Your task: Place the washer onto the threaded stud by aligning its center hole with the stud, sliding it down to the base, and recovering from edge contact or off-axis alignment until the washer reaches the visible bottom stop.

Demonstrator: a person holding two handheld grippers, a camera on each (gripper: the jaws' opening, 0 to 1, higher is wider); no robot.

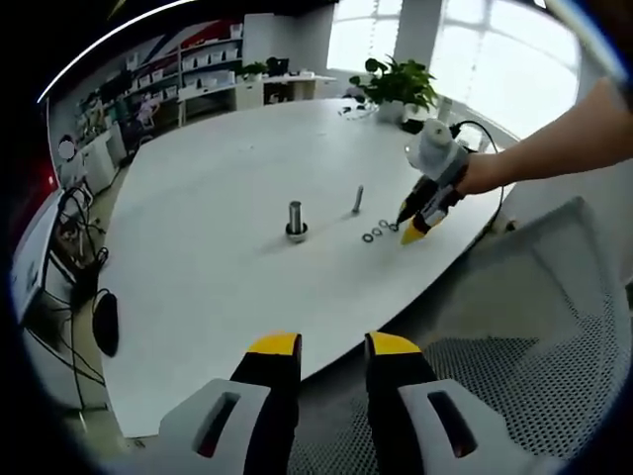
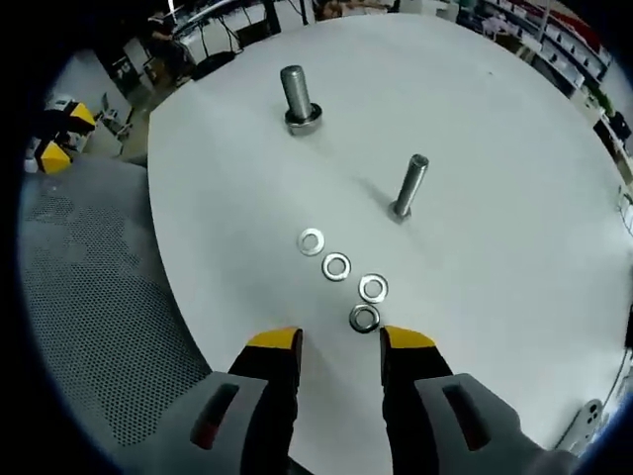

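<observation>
**Right gripper over the washers, left held back off the bench**

In the right gripper view, the right gripper (image 2: 339, 346) sits at the bottom of the frame with its yellow-tipped fingers (image 2: 273, 343) set wide and holding nothing. Just above the gap between them lies the nearest washer (image 2: 364, 318), flat on the white bench (image 2: 514, 198). Three more washers run from it in a loose line toward the upper left: one (image 2: 373, 288) just beside it, the next (image 2: 336, 266) a little further, the last (image 2: 311, 240) at the end of the row. All four lie flat and apart from both studs.

Above the row, right of centre, stands the thin stud (image 2: 408, 186), leaning in this view. Well apart from it, at the top of the frame left of centre, stands the thick stud (image 2: 297, 96) on a round base. At the left edge a yellow-tipped part of the left gripper (image 2: 59, 139) shows beyond the bench rim, over a grey mesh chair (image 2: 99, 317).

In the left gripper view, the left gripper (image 1: 333, 348) is at the bottom centre, fingers (image 1: 274, 348) parted and bare, over the bench edge (image 1: 297, 381). Mid-frame stand the thick stud (image 1: 295, 219) and, to its right, the thin stud (image 1: 357, 199). Right of them the washers (image 1: 380, 230) lie in a short row, with the right gripper (image 1: 415, 226) pointing down just beside them, held by a person's hand (image 1: 485, 170). A potted plant (image 1: 398, 87) stands at the bench's far end.
</observation>
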